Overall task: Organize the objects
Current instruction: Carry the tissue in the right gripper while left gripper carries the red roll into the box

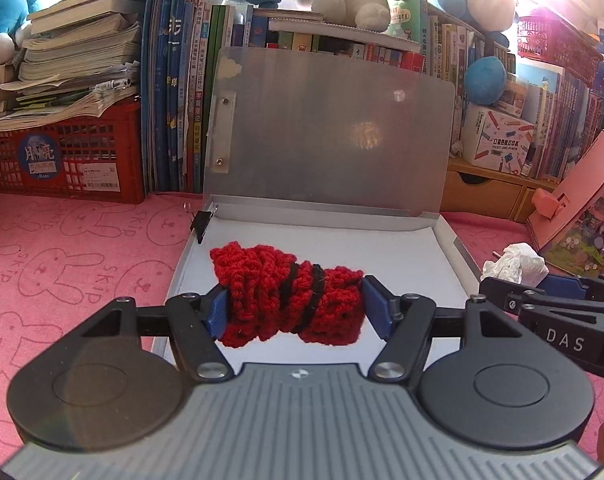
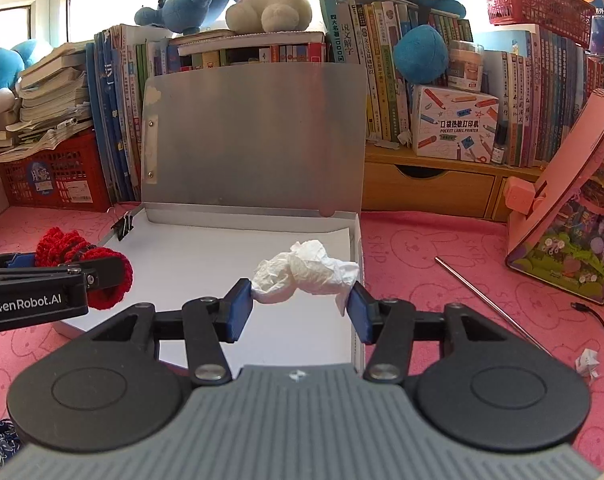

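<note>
My left gripper (image 1: 293, 308) is shut on a red knitted piece with black stripes (image 1: 289, 296) and holds it over the open white box (image 1: 446, 256). My right gripper (image 2: 299, 304) is shut on a crumpled white tissue (image 2: 306, 270) and holds it over the same box (image 2: 356, 320), near its right wall. The box lid (image 2: 253, 136) stands upright at the back. A black binder clip (image 2: 122, 226) sits on the box's far left corner. In the right wrist view the left gripper with the red knit (image 2: 83, 258) shows at the left.
A pink rabbit-print cloth (image 2: 442, 264) covers the table. A metal rod (image 2: 490, 300), a small paper scrap (image 2: 588, 362) and a black cable (image 2: 598, 320) lie at the right. A pink stand (image 2: 574, 208), a wooden drawer shelf (image 2: 430, 188), books, plush toys and a red crate (image 1: 61, 160) line the back.
</note>
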A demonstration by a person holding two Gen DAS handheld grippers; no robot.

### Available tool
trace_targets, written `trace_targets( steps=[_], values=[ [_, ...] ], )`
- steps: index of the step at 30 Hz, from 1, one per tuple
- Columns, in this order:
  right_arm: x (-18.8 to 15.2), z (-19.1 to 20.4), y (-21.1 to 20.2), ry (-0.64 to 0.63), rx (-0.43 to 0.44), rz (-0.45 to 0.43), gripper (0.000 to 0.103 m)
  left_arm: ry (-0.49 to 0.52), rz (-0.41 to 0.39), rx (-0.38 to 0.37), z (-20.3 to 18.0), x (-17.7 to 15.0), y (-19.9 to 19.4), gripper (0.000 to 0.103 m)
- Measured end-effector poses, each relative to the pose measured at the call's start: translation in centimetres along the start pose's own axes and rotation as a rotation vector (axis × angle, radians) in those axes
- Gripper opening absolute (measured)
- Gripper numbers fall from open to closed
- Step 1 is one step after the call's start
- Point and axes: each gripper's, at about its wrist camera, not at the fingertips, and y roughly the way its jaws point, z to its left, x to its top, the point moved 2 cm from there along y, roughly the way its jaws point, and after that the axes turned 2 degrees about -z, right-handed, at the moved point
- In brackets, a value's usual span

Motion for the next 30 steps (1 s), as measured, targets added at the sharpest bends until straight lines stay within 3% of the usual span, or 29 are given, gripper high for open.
trace_targets(
  steps=[22, 30],
  values=[
    [-1.6, -0.6, 4.5, 0.068, 0.084, 0.138, 0.057, 0.014, 0.102, 0.017, 0.9, -2.0, 4.9, 0.071],
    [-0.5, -1.6, 6.8, 0.133, 0.07, 0.209, 0.057, 0.01, 0.123, 0.03, 0.7, -0.5, 6.6, 0.071]
  ],
)
